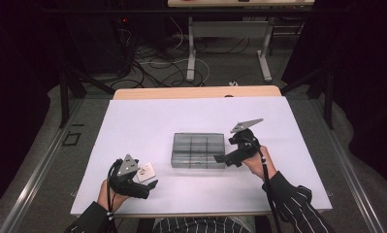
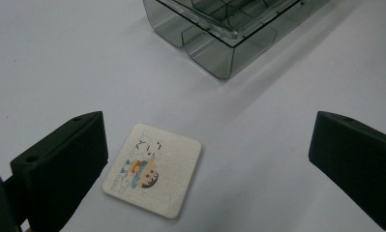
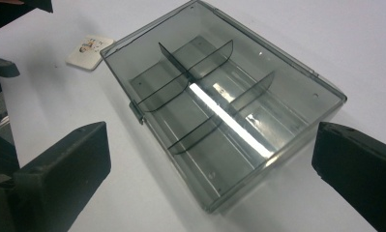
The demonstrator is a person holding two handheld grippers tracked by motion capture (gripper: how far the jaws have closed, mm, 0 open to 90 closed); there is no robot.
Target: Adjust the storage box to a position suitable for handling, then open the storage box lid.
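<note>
Two things sit before me on the white table (image 1: 133, 121): a smoky clear plastic compartment box (image 1: 198, 150) at the middle, lid closed, and a small cartoon puzzle card (image 2: 153, 169) lying flat near my left tongs (image 1: 145, 187). Both tongs stand released, my right tongs (image 1: 220, 158) just beside the box's right end. I judge the box light, rigid and slick, so I'd clamp its short walls; the thin card needs an edge pinch.

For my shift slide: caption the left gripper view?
Open left tongs over a cartoon card lying flat near a smoky compartment box.
</note>
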